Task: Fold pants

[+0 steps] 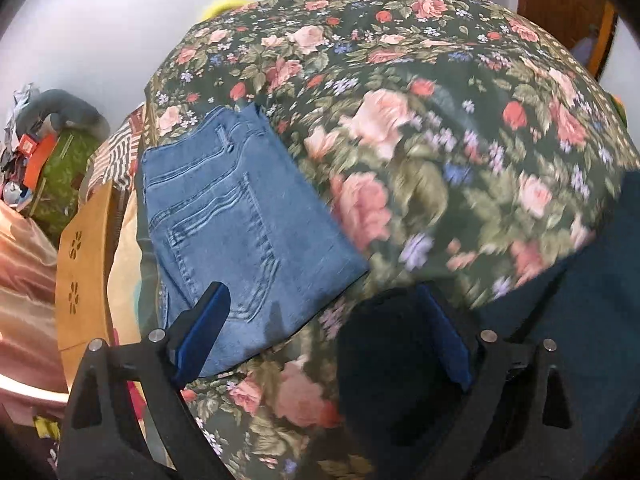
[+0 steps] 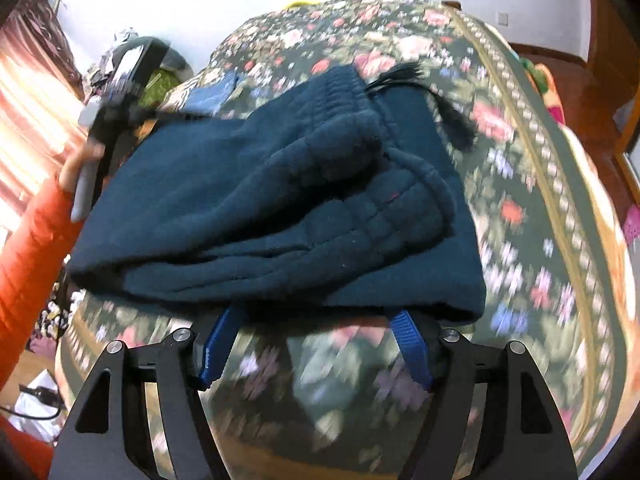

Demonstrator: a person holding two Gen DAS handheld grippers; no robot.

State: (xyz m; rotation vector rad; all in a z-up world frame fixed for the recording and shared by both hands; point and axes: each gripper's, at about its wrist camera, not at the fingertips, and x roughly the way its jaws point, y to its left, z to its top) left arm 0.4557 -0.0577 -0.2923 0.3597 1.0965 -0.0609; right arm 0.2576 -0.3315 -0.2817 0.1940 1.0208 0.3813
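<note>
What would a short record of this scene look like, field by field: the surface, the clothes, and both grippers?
surface: bed with floral bedspread
dark pants: folded teal fleece pants, black drawstring at the waistband
other garment: folded blue jeans near the bed's edge
left gripper: open, nothing between the fingers, above the jeans' edge
right gripper: open, fingertips at the fleece pants' near edge, not clamped
person: orange sleeve
</note>
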